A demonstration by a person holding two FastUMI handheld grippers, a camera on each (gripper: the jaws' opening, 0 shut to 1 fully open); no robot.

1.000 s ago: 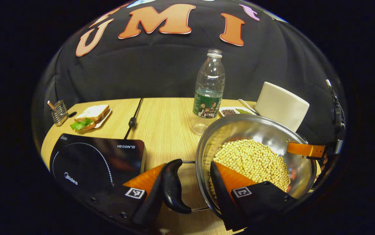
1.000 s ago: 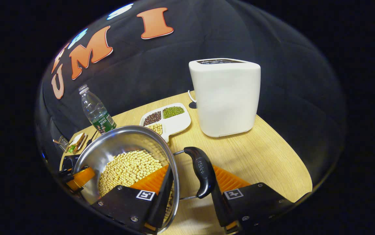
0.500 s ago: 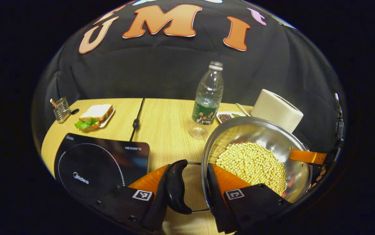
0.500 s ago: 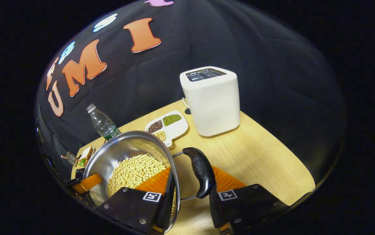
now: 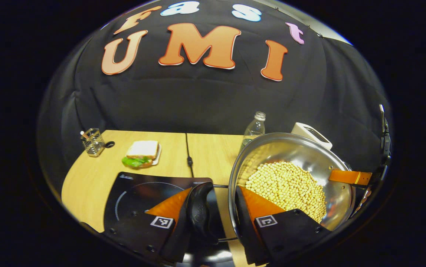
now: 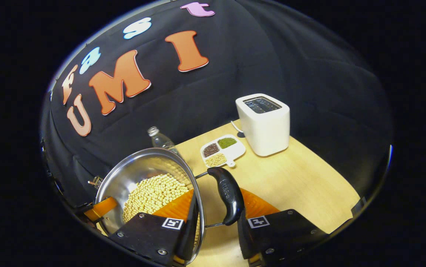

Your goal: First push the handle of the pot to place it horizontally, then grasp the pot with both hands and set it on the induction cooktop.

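Left gripper view: left gripper (image 5: 213, 217) clamps the pot (image 5: 291, 178) rim and handle (image 5: 200, 213) above the cooktop (image 5: 142, 191). Right gripper (image 6: 215, 222) is clamped the same way on the far handle (image 6: 228, 194).

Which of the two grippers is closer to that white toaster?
Right. The right gripper holds the pot on the side facing the toaster; the left gripper holds the far side, over the induction cooktop.
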